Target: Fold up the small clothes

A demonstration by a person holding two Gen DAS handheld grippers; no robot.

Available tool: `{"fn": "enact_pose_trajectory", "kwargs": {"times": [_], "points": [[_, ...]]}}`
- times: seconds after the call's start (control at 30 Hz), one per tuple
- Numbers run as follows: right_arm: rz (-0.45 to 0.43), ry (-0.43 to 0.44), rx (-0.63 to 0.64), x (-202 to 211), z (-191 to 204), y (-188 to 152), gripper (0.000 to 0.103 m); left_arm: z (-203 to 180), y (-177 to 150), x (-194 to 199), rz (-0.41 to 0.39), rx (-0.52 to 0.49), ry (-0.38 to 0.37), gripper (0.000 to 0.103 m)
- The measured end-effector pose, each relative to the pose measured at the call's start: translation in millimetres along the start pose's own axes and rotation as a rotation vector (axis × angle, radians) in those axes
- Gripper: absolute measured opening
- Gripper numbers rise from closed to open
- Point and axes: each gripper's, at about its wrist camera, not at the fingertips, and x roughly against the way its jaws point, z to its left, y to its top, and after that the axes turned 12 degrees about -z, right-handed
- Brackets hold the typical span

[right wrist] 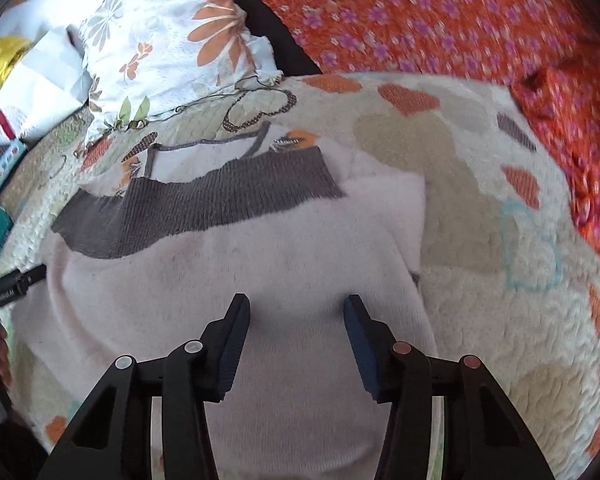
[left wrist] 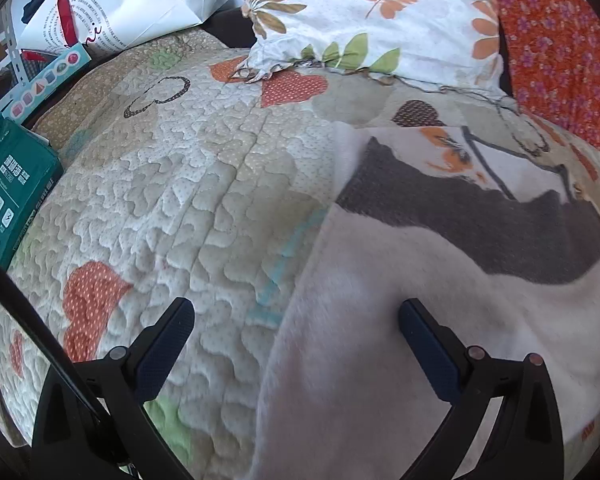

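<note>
A small pale pink garment (right wrist: 228, 280) with a grey ribbed band (right wrist: 204, 204) lies flat on a quilted bedspread (right wrist: 480, 184). It also shows at the right of the left wrist view (left wrist: 380, 312), with its grey band (left wrist: 480, 216) farther back. My left gripper (left wrist: 296, 320) is open and empty, hovering over the garment's left edge: one finger over the quilt (left wrist: 172, 184), the other over the cloth. My right gripper (right wrist: 296, 312) is open and empty, just above the middle of the pink cloth. Part of the left gripper (right wrist: 8, 288) shows at the left edge of the right wrist view.
A floral white pillow (left wrist: 360, 20) lies at the head of the bed. An orange flowered cloth (right wrist: 460, 20) runs along the far right. White paper bags (left wrist: 112, 12), a teal box (left wrist: 8, 184) and a pastel strip (left wrist: 44, 84) crowd the left side.
</note>
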Motion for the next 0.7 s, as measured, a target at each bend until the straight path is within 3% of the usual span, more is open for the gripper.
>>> {"fn": "enact_pose_trajectory", "kwargs": {"times": [0.3, 0.7], "points": [[0.047, -0.058, -0.033, -15.7, -15.8, 5.1, 0.052, 1.1, 0.9, -4.2, 0.049, 0.078, -0.028, 0.102], [0.021, -0.095, -0.063, -3.8, -24.1, 6.8, 0.053, 4.3, -3.4, -0.2, 0.078, 0.141, -0.050, 0.102]]}}
